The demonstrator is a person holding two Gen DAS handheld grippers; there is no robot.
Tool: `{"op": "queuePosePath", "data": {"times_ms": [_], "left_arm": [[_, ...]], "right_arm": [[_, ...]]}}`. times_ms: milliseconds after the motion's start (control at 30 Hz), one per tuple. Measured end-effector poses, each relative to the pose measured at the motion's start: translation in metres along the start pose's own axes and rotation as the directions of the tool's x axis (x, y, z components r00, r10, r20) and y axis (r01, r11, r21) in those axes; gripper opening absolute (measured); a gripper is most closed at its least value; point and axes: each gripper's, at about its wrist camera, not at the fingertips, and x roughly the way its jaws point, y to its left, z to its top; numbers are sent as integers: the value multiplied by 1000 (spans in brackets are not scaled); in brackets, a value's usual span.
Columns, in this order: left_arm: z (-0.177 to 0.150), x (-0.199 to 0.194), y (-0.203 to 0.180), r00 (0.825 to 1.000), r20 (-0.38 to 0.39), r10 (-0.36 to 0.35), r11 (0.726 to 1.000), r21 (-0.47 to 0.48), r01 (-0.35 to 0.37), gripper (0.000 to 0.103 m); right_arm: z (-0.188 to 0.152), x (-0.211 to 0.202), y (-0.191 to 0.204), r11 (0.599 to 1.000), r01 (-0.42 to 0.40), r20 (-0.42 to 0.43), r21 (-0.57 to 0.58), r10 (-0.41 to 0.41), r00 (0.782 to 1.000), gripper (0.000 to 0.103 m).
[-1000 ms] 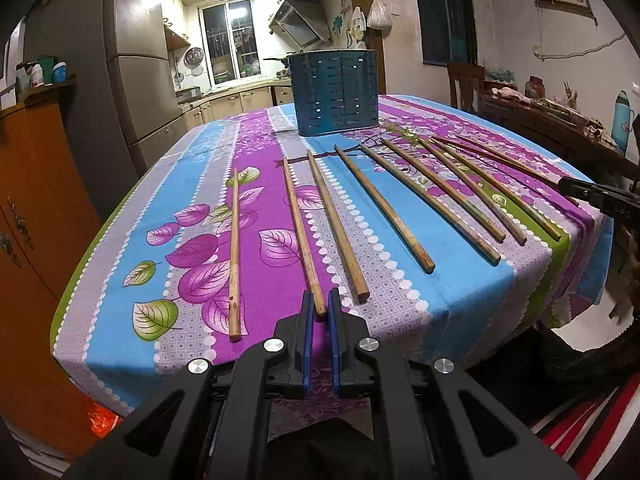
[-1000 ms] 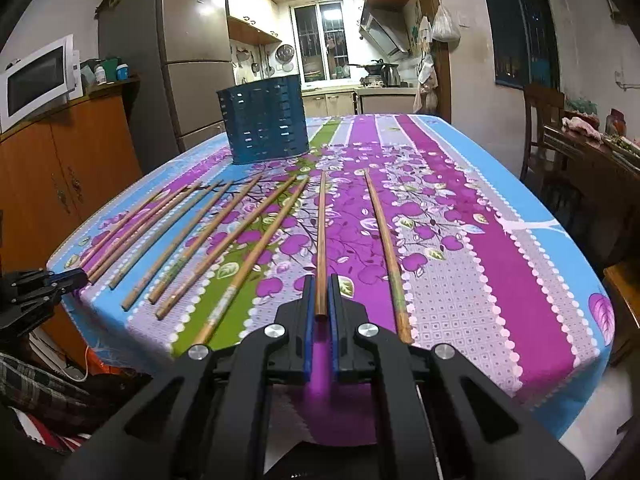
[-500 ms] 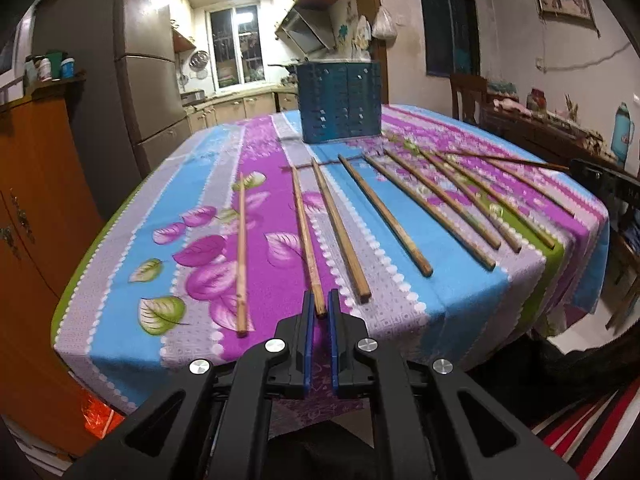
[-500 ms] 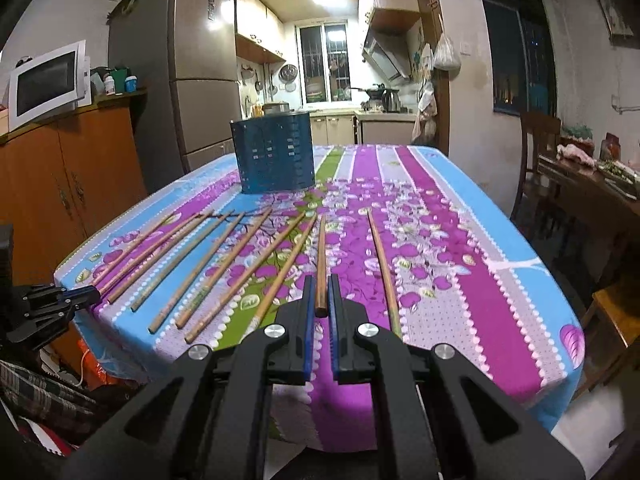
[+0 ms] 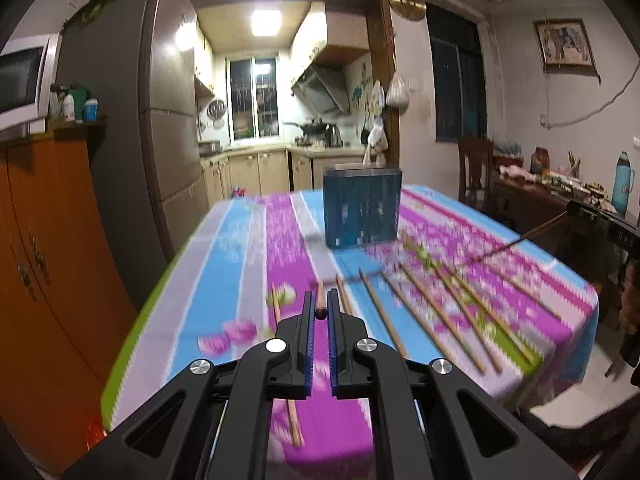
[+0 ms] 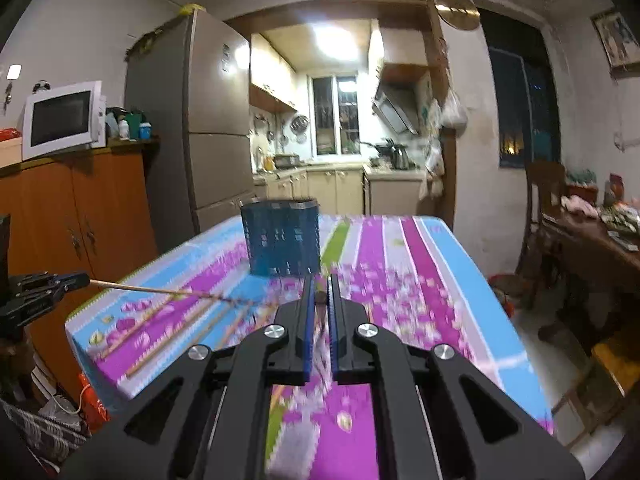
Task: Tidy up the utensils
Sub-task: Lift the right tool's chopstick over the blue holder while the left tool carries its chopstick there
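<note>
Left wrist, claw [image 5: 319, 304] pinching one chopstick [image 5: 320, 301]

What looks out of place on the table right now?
Nothing spilled or broken. The loose chopsticks lie fanned on the tablecloth, not in the blue holder, which stands upright. Each gripper, left and right, is shut on one chopstick.

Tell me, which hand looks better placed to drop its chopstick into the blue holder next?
Right, narrowly. Both grippers are shut on a chopstick, but the right gripper sits nearly in line with the blue holder; from the left gripper the holder stands off to the right.
</note>
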Motion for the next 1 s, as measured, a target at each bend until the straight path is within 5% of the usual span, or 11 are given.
{"op": "queuePosePath", "data": {"times_ms": [500,1000], "left_arm": [[103,53,22,1000,27,-15,1000,-18,16,7],[169,55,8,987,148,-67,997,34,62,7]], "right_arm": [[90,59,6,990,-97,-2,-99,97,995,5],[128,83,12,982,-163,-2,-92,164,986,5]]}}
